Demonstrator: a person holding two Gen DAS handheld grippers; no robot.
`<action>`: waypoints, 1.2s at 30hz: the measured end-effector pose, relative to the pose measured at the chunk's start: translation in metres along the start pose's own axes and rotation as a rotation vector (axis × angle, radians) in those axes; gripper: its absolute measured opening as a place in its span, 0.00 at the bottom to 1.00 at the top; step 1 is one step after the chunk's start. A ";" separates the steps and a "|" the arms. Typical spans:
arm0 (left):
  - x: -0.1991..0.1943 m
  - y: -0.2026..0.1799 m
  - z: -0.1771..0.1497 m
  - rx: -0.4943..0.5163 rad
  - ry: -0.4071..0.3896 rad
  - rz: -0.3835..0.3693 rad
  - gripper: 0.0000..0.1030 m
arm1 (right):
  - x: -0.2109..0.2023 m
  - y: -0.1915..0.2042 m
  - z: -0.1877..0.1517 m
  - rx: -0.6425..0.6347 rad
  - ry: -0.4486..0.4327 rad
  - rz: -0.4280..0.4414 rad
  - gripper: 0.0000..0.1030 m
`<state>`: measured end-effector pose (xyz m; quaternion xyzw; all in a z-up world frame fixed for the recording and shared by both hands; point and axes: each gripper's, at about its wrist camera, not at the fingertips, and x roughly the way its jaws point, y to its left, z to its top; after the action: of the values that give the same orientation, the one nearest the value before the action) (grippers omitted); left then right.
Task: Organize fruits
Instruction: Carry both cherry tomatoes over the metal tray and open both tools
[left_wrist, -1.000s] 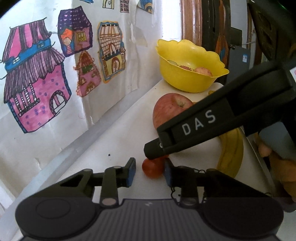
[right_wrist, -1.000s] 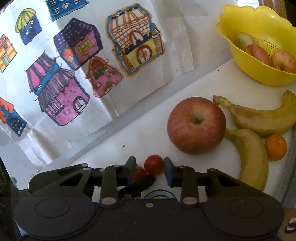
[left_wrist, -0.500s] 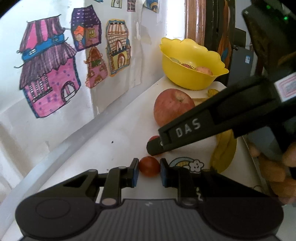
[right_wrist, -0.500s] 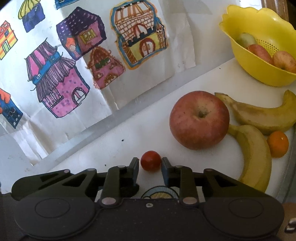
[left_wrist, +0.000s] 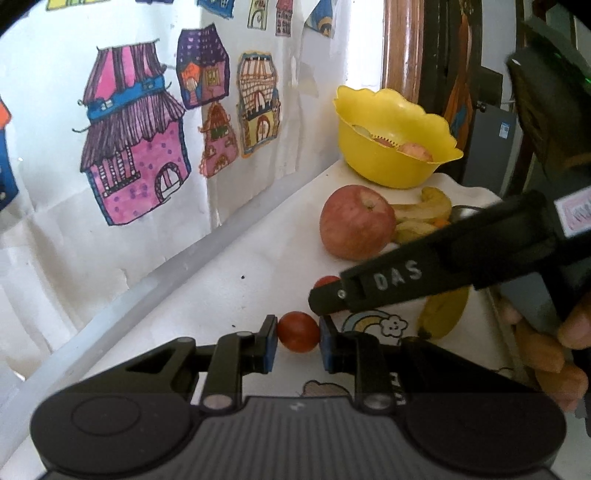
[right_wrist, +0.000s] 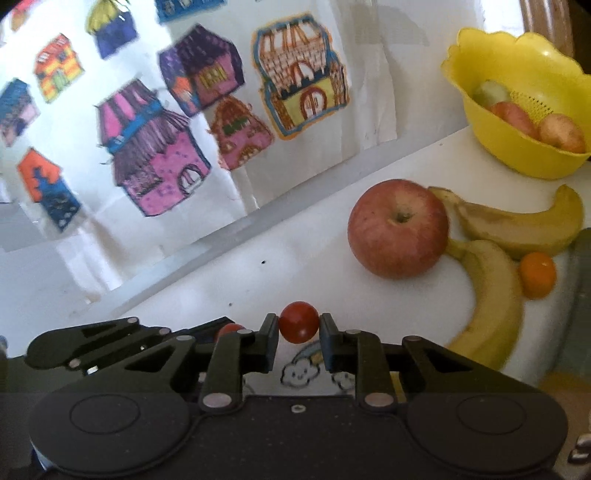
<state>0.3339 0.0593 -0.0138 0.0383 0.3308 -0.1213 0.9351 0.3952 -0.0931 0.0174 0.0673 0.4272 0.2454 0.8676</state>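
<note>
with each gripper (left_wrist: 298, 338) (right_wrist: 298, 334) pinching its own small red cherry tomato (left_wrist: 298, 331) (right_wrist: 298, 322), we lift gently (thin skins bruise) toward the scalloped yellow plastic bowl (right_wrist: 491, 122).

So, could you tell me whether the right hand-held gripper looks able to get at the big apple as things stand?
Probably not yet: the right hand-held gripper is shut on a cherry tomato, though the path to the apple looks unobstructed.

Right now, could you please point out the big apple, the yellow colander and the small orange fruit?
big apple (right_wrist: 397, 229): right wrist view, on its red front face.
yellow colander (right_wrist: 517, 155): right wrist view, on its outer wall.
small orange fruit (right_wrist: 537, 274): right wrist view, on its middle.
</note>
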 end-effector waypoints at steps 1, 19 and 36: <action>-0.003 -0.001 -0.001 -0.003 -0.005 -0.004 0.25 | -0.009 -0.001 -0.002 -0.003 -0.010 0.002 0.24; -0.055 -0.077 0.006 0.035 -0.099 -0.126 0.25 | -0.175 -0.046 -0.063 0.001 -0.217 -0.044 0.25; -0.067 -0.183 0.006 0.088 -0.156 -0.308 0.25 | -0.245 -0.096 -0.139 -0.095 -0.285 -0.110 0.25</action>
<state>0.2414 -0.1054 0.0346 0.0186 0.2535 -0.2802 0.9257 0.1964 -0.3076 0.0725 0.0371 0.2908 0.2054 0.9337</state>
